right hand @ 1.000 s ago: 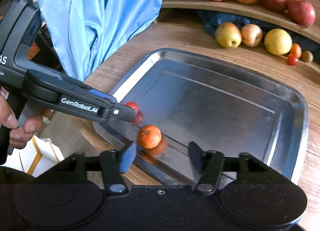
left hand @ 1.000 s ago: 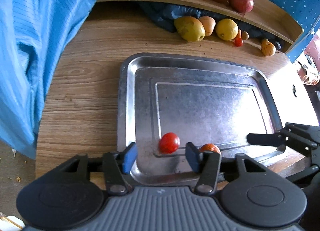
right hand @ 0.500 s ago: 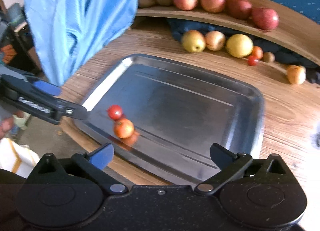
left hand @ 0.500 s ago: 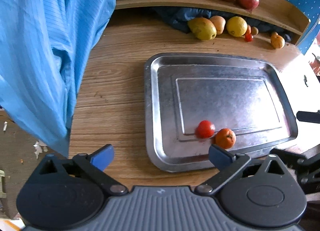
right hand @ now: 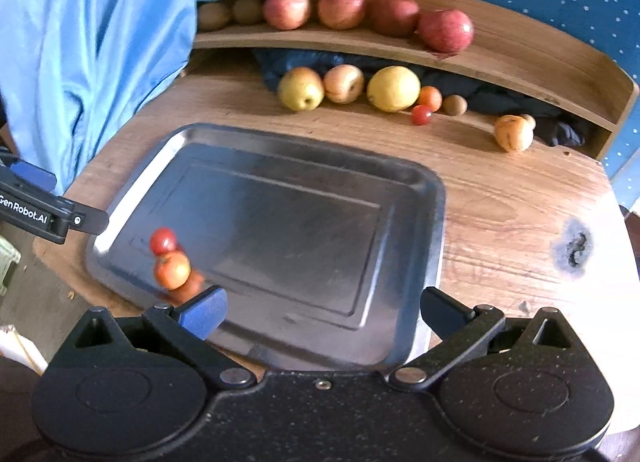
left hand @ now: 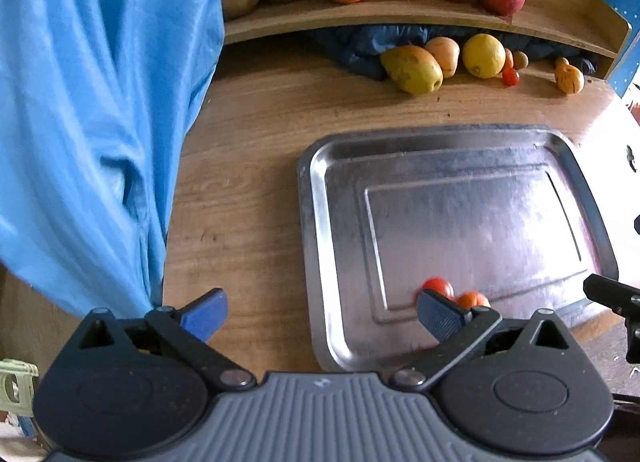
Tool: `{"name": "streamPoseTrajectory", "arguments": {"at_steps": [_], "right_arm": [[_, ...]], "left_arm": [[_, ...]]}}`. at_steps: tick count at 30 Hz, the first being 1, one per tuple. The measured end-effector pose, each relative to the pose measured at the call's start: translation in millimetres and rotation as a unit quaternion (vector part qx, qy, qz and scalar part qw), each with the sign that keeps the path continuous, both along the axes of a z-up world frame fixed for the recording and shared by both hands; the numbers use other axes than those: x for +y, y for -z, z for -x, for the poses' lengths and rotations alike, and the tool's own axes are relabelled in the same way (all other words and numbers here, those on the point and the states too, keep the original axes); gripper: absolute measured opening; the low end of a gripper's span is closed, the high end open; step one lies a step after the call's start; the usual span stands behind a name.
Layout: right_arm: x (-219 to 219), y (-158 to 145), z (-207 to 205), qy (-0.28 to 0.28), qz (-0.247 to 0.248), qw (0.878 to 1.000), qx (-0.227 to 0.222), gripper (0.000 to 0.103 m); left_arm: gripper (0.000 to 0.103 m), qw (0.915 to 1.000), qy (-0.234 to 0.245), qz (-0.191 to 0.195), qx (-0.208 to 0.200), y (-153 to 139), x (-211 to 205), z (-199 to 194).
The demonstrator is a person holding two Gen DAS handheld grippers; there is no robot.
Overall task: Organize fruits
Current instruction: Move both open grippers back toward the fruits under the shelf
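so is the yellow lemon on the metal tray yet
No, the lemon sits on the wooden table beyond the tray, which holds only two small fruits.

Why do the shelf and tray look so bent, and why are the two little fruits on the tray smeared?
Both wrist views use a fisheye lens, so the shelf bows and the tray warps. In the right wrist view the tomato and small orange are motion-blurred; in the left wrist view the tray shows pale window glare, and the same fruits look soft.
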State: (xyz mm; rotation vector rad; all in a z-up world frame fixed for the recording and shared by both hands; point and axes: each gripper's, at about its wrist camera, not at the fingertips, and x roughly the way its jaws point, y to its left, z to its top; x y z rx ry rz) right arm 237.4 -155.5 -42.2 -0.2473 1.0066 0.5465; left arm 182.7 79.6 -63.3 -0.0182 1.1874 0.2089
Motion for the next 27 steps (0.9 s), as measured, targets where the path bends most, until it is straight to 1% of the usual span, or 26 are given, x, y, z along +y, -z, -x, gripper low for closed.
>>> {"name": "streamPoseTrajectory", "arguments": {"at_steps": [9,18,27], "right_arm": [[7,-4,-26,0.023,-0.008,1.000,-0.013,0.102],[21,-2,-47,0.036,-0.015,0.999,-0.019,0.102],[29,6,-69,0.054,-0.012,0.998,-0.018,0.102]], "left_arm": [[0.102,0.9998,0.010,0.008,-0.014,-4,8,-40],[0.102,0.9992,0.024,0.025,-0.018,1,13,-73],[0.102,0.9971,0.026,0.059,-0.039,4,17,-105]]}}
